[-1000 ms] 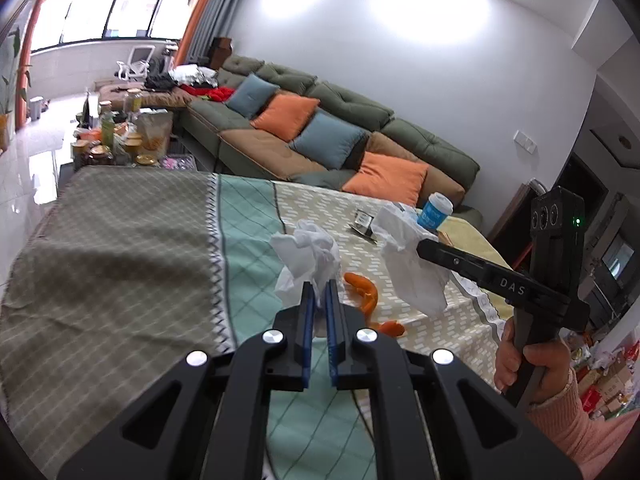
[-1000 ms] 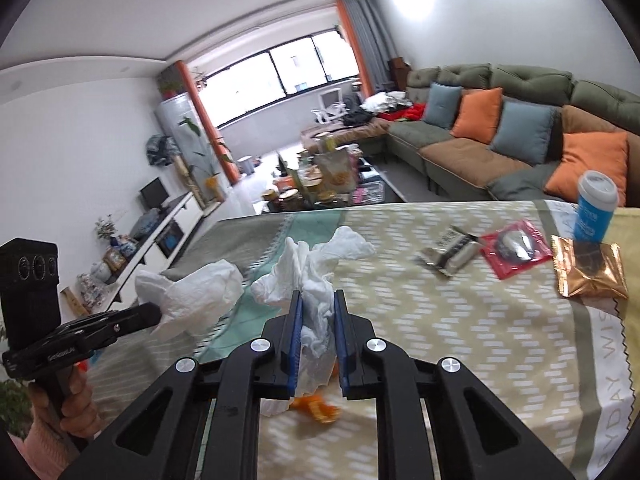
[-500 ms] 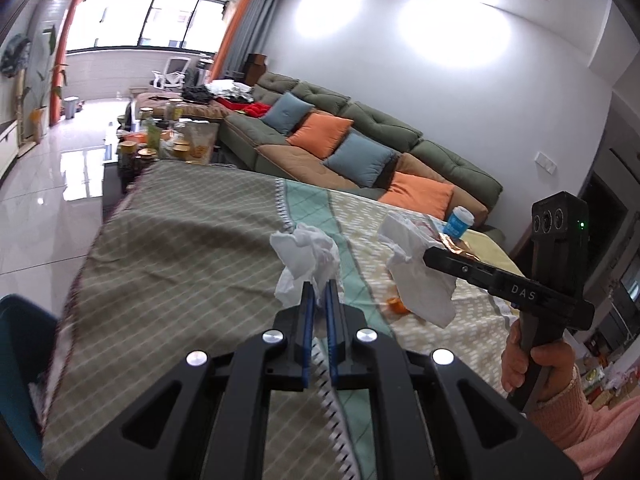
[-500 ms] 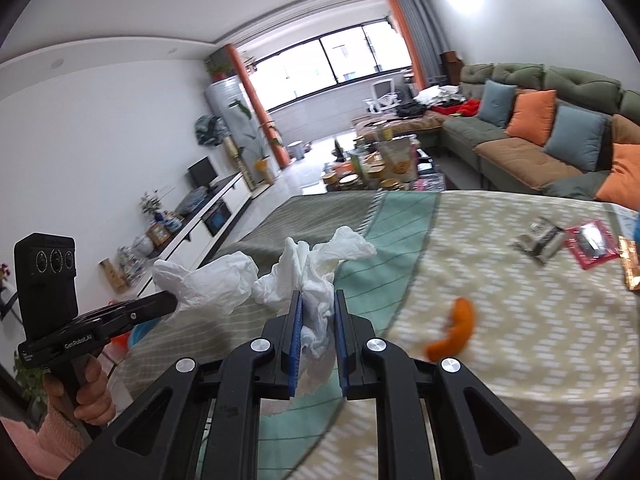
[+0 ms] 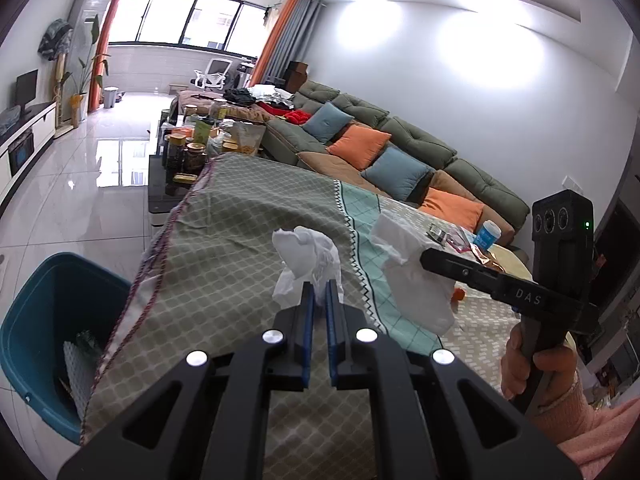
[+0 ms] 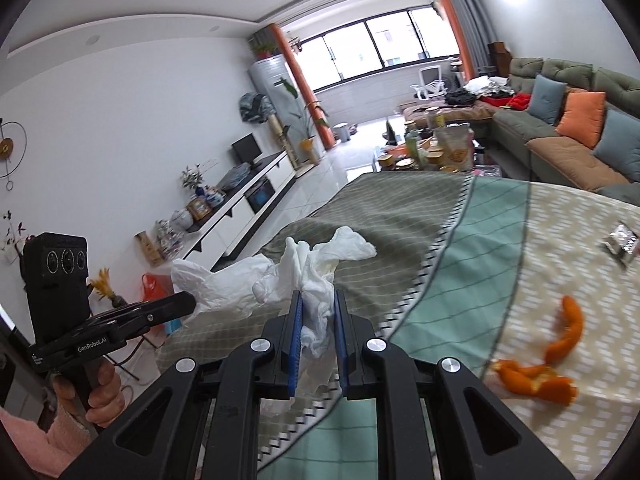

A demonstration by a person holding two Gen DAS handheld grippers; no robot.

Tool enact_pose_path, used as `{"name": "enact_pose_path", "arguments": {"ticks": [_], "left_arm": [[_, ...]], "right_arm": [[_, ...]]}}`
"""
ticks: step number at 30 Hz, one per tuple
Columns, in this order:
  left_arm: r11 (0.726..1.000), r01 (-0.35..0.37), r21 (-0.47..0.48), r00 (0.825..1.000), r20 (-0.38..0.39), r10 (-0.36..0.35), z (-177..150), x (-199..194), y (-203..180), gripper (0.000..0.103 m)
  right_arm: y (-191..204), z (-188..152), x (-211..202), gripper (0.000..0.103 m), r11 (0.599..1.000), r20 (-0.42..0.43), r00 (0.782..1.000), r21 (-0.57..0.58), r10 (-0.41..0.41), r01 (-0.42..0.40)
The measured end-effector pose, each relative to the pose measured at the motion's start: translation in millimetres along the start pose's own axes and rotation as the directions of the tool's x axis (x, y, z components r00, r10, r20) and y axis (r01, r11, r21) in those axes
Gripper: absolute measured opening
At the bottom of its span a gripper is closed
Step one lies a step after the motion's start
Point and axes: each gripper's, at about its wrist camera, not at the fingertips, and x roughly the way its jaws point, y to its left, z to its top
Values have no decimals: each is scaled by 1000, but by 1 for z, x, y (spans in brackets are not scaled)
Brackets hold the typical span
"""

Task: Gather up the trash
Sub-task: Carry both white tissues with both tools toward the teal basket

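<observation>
My left gripper (image 5: 319,290) is shut on a crumpled white tissue (image 5: 308,256), held above the table's left part. My right gripper (image 6: 317,300) is shut on a second crumpled white tissue (image 6: 316,264); it also shows in the left wrist view (image 5: 412,280), held to the right of the first. A blue trash bin (image 5: 44,320) stands on the floor at the table's left end, with some trash inside. Orange peels (image 6: 548,360) lie on the cloth at the right. A silver wrapper (image 6: 620,242), a red wrapper (image 5: 456,236) and a gold wrapper (image 5: 490,260) lie farther along the table.
The table carries a checked green, teal and beige cloth (image 5: 240,220). A blue-capped bottle (image 5: 486,234) stands near the wrappers. A low table with jars (image 5: 192,148) and a green sofa (image 5: 400,152) lie beyond. A TV bench (image 6: 240,208) lines the left wall.
Both grippers, each still holding its tissue, have swung left along the table. The blue bin has come into the left wrist view; the peels and wrappers have slid right.
</observation>
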Motion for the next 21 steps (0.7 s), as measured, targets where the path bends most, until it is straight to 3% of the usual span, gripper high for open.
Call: {"name": "enact_pose_path", "arguments": {"ticks": [21], "left_arm": [[997,-70,-17,997,18,70,-6,-26,16,8]], "right_arm": [[35,-1,32,15,996,-50,996,-32,79,-81]]}}
